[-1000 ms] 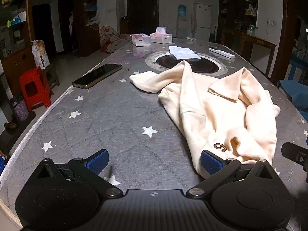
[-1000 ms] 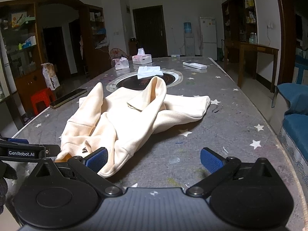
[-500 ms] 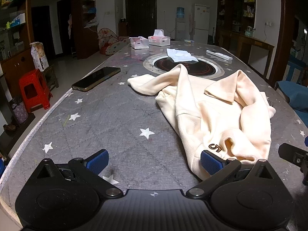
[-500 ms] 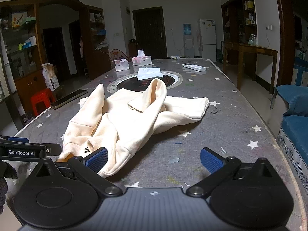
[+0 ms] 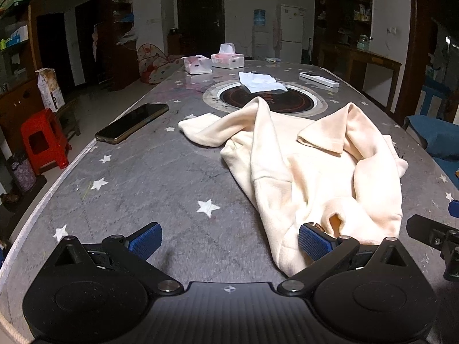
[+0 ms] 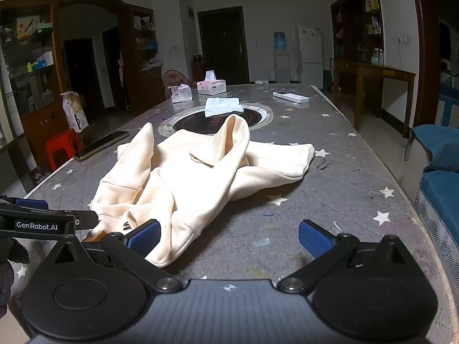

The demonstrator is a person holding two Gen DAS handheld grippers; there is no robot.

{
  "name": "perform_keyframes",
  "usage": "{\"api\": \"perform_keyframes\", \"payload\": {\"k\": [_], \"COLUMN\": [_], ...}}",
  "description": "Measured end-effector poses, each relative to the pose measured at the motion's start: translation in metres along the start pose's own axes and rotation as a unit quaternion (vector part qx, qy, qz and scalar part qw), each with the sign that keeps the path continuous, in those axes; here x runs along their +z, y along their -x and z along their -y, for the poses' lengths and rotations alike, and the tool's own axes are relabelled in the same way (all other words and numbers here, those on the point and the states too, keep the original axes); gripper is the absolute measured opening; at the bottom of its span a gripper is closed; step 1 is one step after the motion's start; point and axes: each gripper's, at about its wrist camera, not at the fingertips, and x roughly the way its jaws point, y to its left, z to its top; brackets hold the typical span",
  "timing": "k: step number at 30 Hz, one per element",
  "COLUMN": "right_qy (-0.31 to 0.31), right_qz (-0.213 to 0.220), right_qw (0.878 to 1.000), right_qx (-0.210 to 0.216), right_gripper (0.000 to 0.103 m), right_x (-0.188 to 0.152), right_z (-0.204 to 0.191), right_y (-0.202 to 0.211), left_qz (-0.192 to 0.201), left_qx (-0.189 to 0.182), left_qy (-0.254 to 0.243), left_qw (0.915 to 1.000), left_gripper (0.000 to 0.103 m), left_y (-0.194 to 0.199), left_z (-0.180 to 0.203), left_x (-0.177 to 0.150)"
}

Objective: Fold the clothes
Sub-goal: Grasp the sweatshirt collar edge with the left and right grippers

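On the grey star-print table (image 5: 149, 189), a cream sweatshirt (image 5: 315, 172) is spread crumpled near the front edge — one sleeve thrown left, collar up. Its near hem is flanked by both tools: left gripper (image 5: 229, 242) w/ jaws wide apart, right pad touching cloth; right gripper (image 6: 229, 238) likewise released, nothing clasped. A phone (image 5: 132, 122) is seen further left, tissue boxes (image 5: 227, 59) at the far end.

A star-patterned grey table (image 5: 149, 189) carries a cream garment (image 5: 315, 172), phone (image 5: 132, 122) and tissue boxes (image 5: 227, 59).
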Motion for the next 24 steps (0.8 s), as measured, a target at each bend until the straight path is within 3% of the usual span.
{"api": "perform_keyframes", "payload": {"k": [24], "right_qy": [0.014], "right_qz": [0.004], "right_qw": [1.000], "right_qx": [0.010], "right_gripper": [0.103], "right_x": [0.037], "right_z": [-0.001], "right_y": [-0.041], "left_qz": [0.016], "left_qx": [-0.012], "left_qy": [-0.044], "left_qw": [0.9988], "left_gripper": [0.102], "left_y": [-0.040], "left_z": [0.014], "left_x": [0.040]}}
